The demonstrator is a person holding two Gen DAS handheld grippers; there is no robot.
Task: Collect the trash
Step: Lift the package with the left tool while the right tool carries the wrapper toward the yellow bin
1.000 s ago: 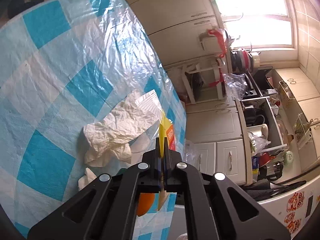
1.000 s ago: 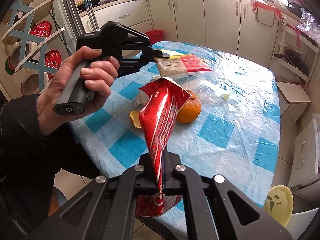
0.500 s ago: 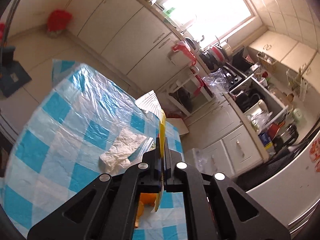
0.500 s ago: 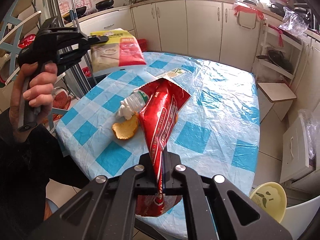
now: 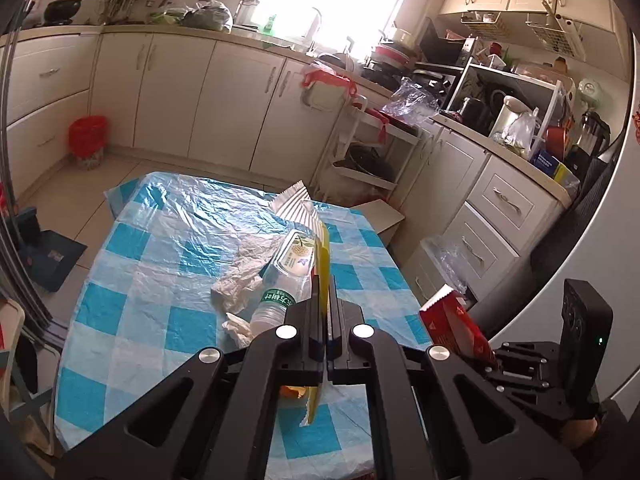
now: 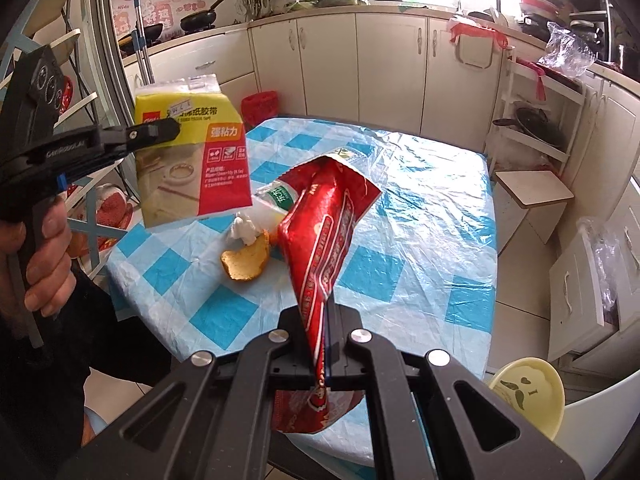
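A: What is held by the left tongs [image 5: 325,312]?

B: A flat yellow packet [image 6: 192,152] is pinched at its upper edge, the jaws pressed together on it. It is hung in the air above the near-left edge of the surface [image 6: 440,240], clear of it.

A: And the right tongs [image 6: 325,344]?

B: They are closed on a red snack bag [image 6: 328,232], gripped near its lower end, so the open mouth is carried upward, above the near edge of the surface.

A: How may these be expected to handle?

B: Both are judged light and limp; thin film is likely to be slippery, so a firm pinch on a sealed edge is advised.

A: What is left on the surface?

B: A plastic bottle [image 5: 284,276] is laid on its side near the middle, with crumpled tissue [image 5: 240,280] beside it and an orange peel [image 6: 246,260] nearer the front edge. The bottle is probably light, springy and smooth, so it is best taken across the body. The tissue can be pinched anywhere.
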